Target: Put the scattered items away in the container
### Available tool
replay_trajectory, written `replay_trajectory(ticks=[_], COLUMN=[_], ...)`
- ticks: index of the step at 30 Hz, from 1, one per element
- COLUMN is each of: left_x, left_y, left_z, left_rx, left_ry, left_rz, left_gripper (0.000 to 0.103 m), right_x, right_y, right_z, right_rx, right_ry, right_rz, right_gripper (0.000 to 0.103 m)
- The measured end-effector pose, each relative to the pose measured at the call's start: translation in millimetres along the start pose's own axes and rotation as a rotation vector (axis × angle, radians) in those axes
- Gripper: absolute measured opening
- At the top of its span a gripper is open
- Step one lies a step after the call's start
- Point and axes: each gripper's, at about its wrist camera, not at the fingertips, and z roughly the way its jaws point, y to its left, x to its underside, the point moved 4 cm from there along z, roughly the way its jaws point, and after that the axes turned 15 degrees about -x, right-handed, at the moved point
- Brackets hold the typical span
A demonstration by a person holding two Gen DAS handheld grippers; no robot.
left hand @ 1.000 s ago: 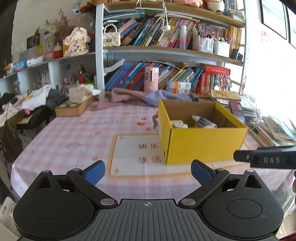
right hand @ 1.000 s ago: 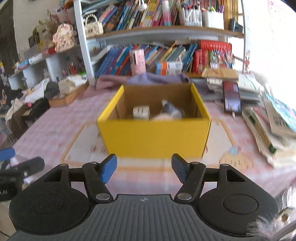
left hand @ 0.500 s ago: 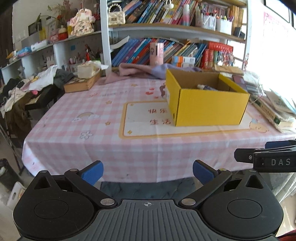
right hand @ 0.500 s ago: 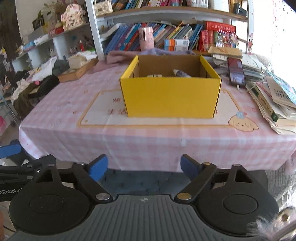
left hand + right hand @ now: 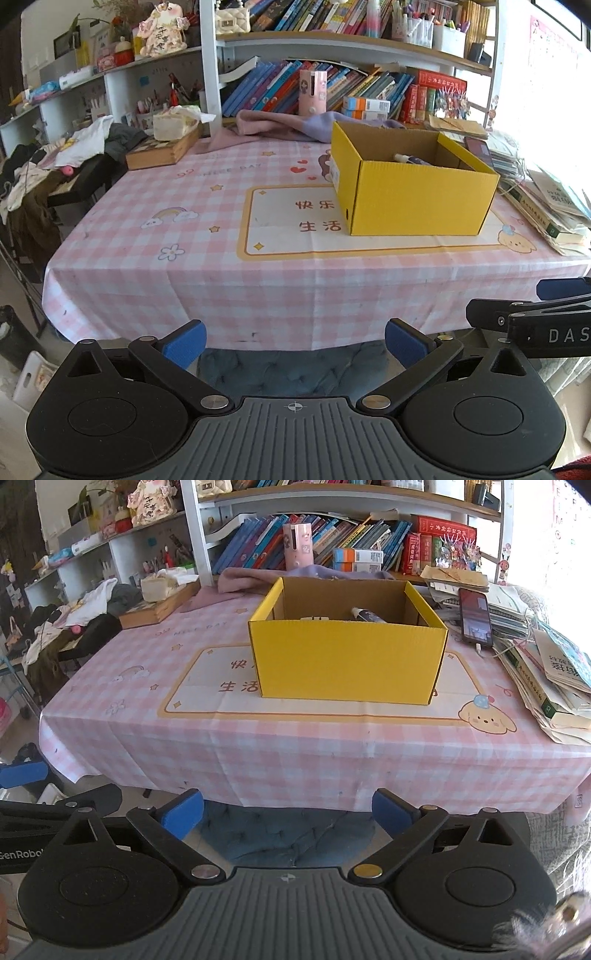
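Fingers (image 5: 184, 341) on the left gripper (image 5: 295, 341) and right gripper (image 5: 287, 808) are spread, holding nothing, low in frame off the desk (image 5: 295, 738) edge. Yellow box (image 5: 347, 661) sits mid-frame with bottle (image 5: 367, 615) inside, so tidying looks done.

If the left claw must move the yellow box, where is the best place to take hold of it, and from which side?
Probably the top edge of the yellow box on its left wall, coming down from above. The box is open, so that thin upright wall fits between the fingers of the open left claw, one inside and one outside. The flat outer faces look too wide to span.
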Motion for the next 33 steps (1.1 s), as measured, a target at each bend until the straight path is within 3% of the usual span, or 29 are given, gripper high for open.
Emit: replay_trajectory(ticks=[33], left_x=[3.1], left_y=[5.0], left_z=[4.5], left_rx=[-0.005], left_ry=[0.035], left_rz=[-0.022], left_gripper=[0.103], right_x=[-1.1], right_y=[2.6], right_z=[5.0], right_rx=[-0.010], right_ry=[0.012], right_rz=[-0.013], right_gripper=[0.099])
